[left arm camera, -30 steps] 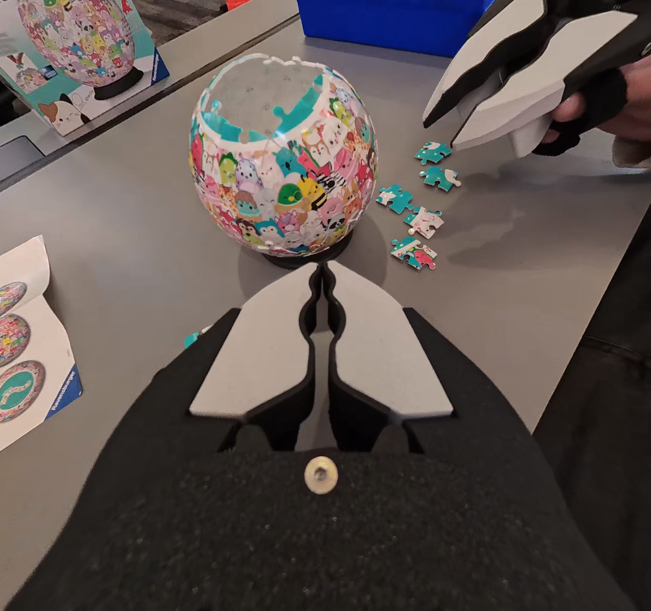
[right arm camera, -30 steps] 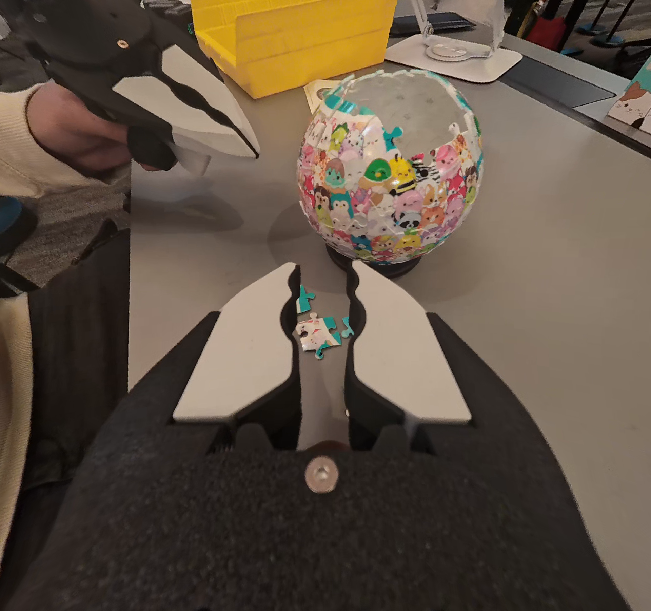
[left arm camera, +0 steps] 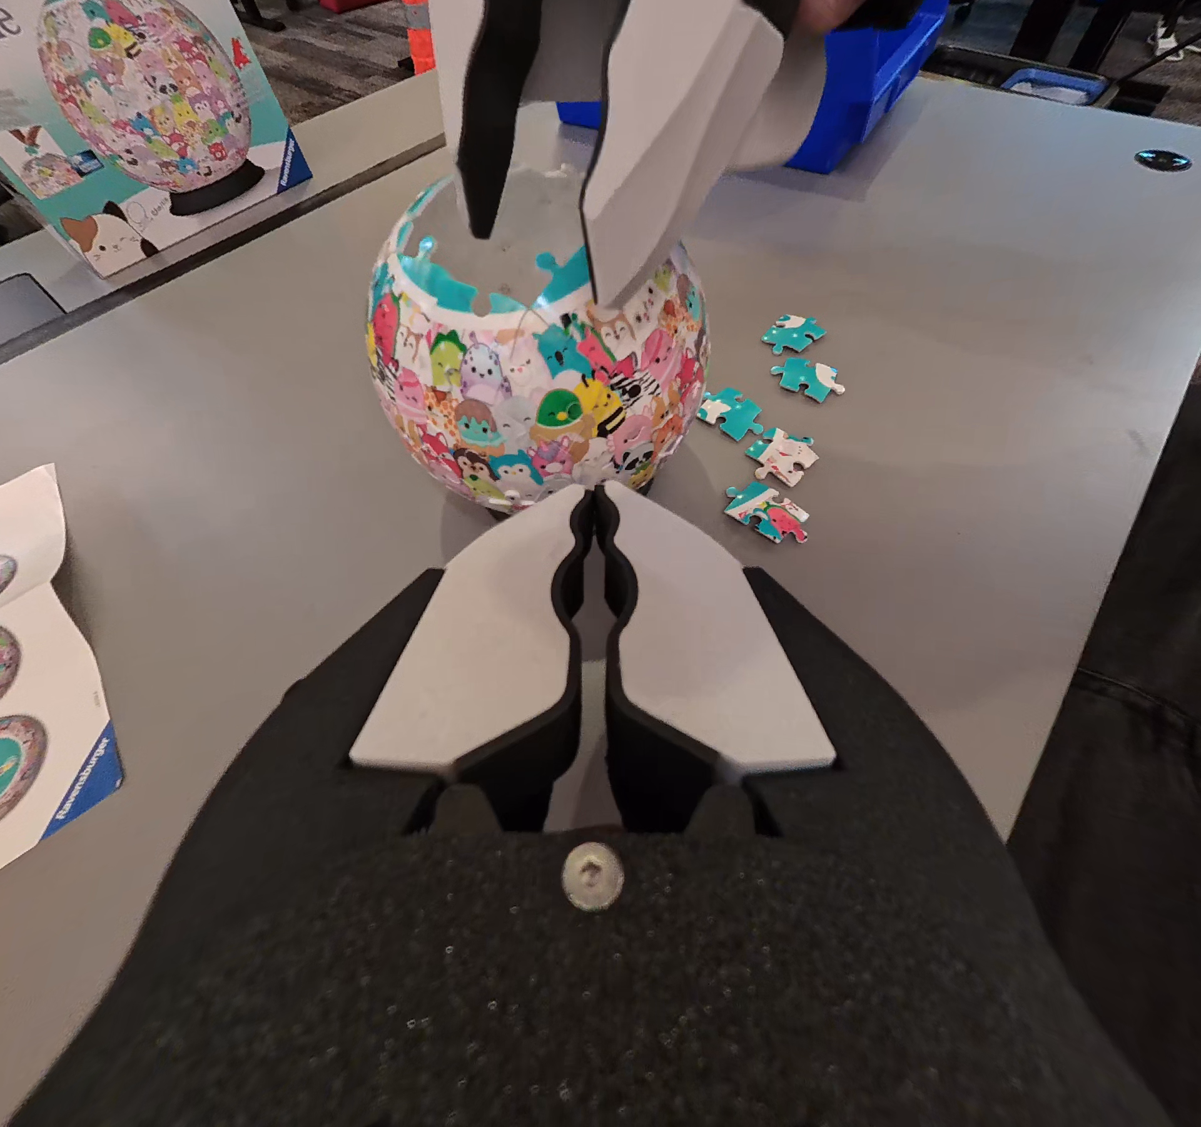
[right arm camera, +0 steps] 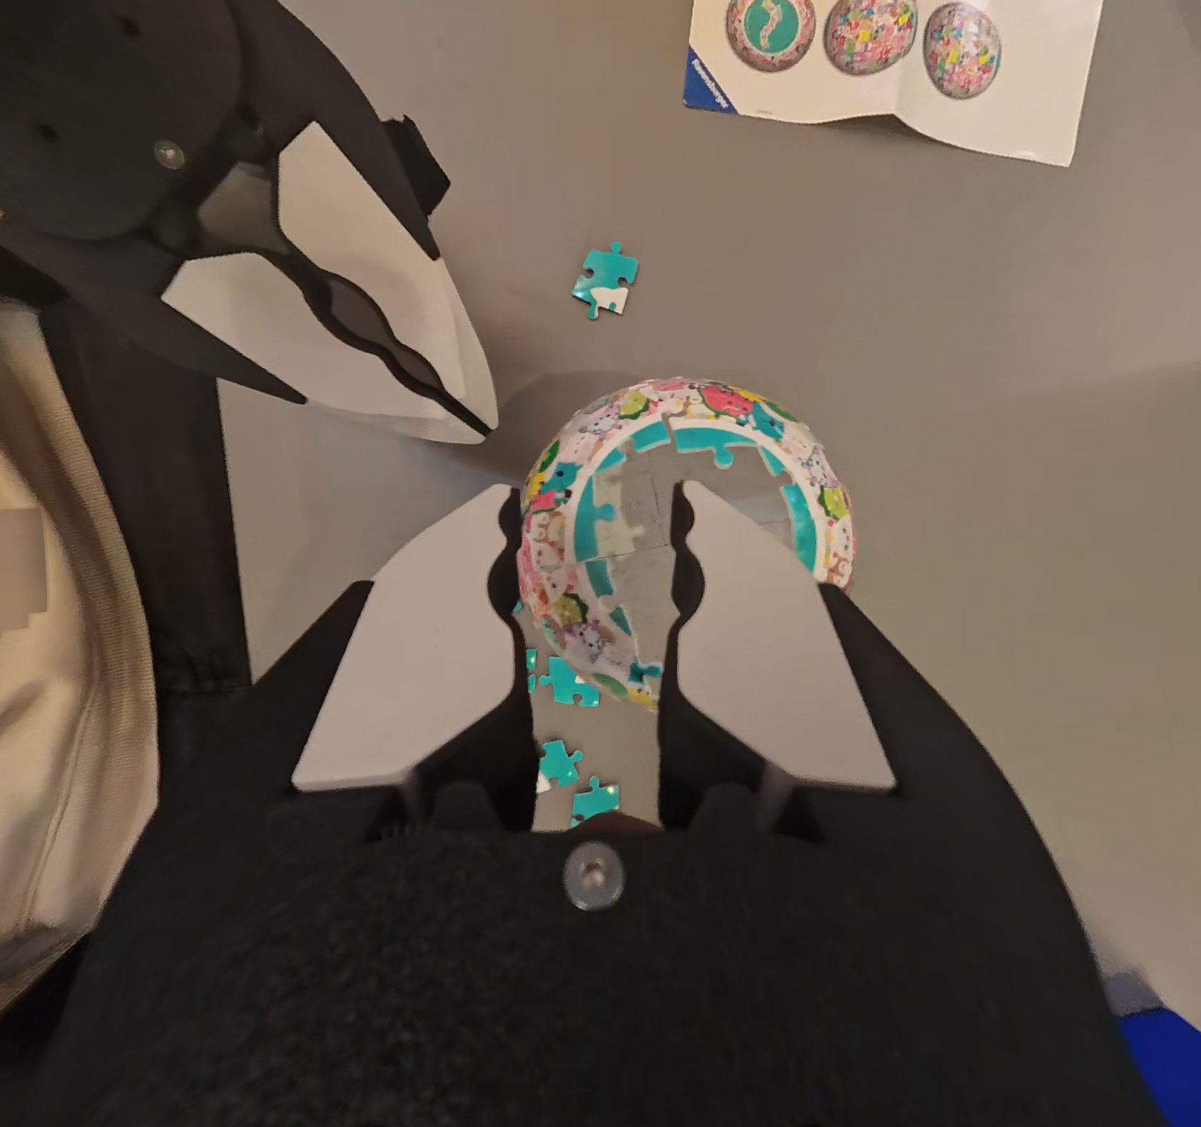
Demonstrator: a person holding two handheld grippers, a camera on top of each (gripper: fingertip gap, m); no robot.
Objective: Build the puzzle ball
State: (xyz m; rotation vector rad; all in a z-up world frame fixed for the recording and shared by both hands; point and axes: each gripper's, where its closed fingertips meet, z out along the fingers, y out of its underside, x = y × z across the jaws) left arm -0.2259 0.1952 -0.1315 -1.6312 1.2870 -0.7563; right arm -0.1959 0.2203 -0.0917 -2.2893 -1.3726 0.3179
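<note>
The puzzle ball [left arm camera: 539,393] stands on a dark base, covered in colourful cartoon figures, with its top open and a jagged teal rim. My left gripper [left arm camera: 594,496] is shut and empty, with its tips just in front of the ball's lower side. My right gripper [left arm camera: 546,263] comes down from above, open. In the right wrist view it [right arm camera: 594,497] straddles the ball's [right arm camera: 721,403] wall, one finger inside the opening and one outside. Several loose pieces [left arm camera: 783,455] lie to the right of the ball. The left gripper [right arm camera: 477,426] also shows beside the ball.
The puzzle box [left arm camera: 130,107] stands at the back left. A folded leaflet [left arm camera: 39,673] lies at the left, also seen from above [right arm camera: 910,36]. A blue bin [left arm camera: 864,88] stands behind the ball. One teal piece [right arm camera: 607,280] lies apart near the left gripper. My hands' fingertips stand some 6 cm from each other.
My right gripper has moved from above the loose pieces to over the ball, now pointing down with its fingers astride the rim. The left gripper stays shut in front of the ball.
</note>
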